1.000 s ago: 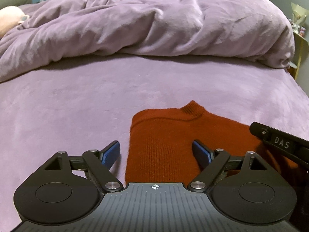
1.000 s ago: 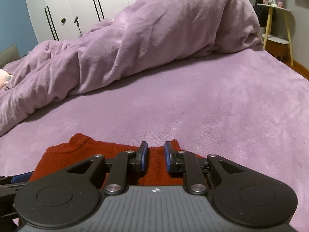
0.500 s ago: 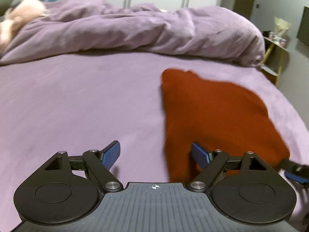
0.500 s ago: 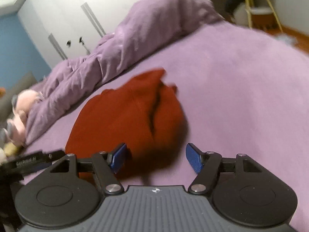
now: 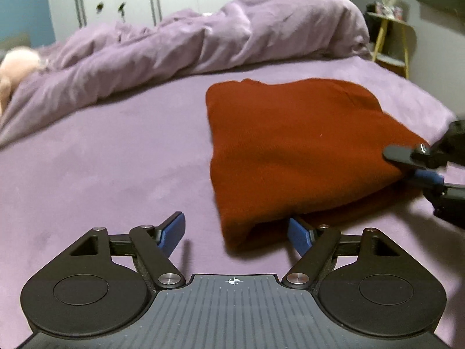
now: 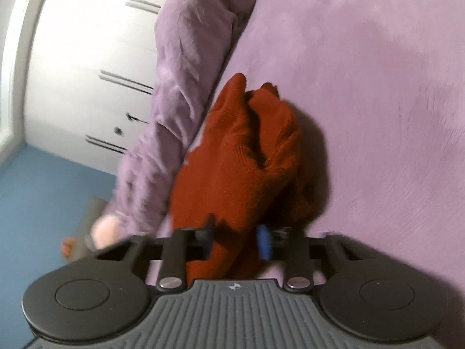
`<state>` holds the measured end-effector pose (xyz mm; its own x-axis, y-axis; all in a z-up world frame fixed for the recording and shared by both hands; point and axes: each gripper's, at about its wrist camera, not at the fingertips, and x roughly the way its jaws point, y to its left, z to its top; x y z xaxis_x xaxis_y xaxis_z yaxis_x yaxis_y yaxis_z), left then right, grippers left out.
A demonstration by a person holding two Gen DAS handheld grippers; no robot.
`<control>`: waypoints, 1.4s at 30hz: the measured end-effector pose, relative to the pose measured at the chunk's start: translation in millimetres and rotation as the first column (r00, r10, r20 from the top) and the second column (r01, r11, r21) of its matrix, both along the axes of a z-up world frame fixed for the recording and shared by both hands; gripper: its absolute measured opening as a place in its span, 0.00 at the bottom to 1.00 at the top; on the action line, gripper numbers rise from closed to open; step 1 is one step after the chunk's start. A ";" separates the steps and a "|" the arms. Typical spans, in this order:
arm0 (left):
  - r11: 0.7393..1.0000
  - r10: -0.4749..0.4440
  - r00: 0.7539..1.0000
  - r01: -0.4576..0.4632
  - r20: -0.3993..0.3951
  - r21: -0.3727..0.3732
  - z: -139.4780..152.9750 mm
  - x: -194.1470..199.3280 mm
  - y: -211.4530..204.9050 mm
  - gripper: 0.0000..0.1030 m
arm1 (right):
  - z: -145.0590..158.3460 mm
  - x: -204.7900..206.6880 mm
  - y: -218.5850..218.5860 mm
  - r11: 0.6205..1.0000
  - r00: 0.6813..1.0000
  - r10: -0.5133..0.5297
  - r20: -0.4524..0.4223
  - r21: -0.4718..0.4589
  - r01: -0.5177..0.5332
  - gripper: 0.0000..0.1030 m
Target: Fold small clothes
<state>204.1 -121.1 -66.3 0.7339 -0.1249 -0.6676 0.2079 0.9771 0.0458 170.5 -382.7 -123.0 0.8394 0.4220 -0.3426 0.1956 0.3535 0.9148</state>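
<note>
1. Purple bed (image 5: 101,160) fills both views, with a rumpled duvet (image 5: 203,37) heaped along its far side.
2. Rust-red knit sweater (image 5: 290,145) lies folded on the bed, right of centre in the left wrist view; its long axis runs from near to far, and its near edge sits just ahead of the left claw.
3. Right claw (image 6: 235,240) is rolled on its side and has its fingers closed on the sweater's right-hand edge, cloth bunched between them; in the left view it shows at the far right (image 5: 412,164), touching the knit.
4. Left claw (image 5: 237,232) has its fingers wide apart and grips nothing; the sweater's near corner lies between them, towards the right finger.
5. Judged from this, the right claw is the one engaged, so the next fold likely swings that edge leftward.
</note>
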 end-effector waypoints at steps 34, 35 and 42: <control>0.763 -0.156 0.919 -0.121 -0.363 -0.635 -15.4 158.8 65.1 0.47 | -9.6 144.8 -54.1 0.955 0.954 0.288 -0.083 -0.051 -0.292 0.31; 0.775 -0.160 0.924 -0.101 -0.348 -0.624 -9.2 156.1 62.8 0.47 | -4.7 143.3 -51.0 0.954 0.955 0.287 -0.075 -0.063 -0.292 0.31; 0.792 -0.180 0.936 -0.045 -0.302 -0.609 27.2 146.9 59.8 0.46 | 35.4 139.5 -24.5 0.940 0.949 0.314 -0.040 -0.130 -0.316 0.29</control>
<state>351.0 -61.3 -39.1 0.4599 -0.6204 -0.6353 0.1670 0.7631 -0.6243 310.0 -407.3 -87.6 0.6641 0.6133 -0.4275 0.0709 0.5176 0.8527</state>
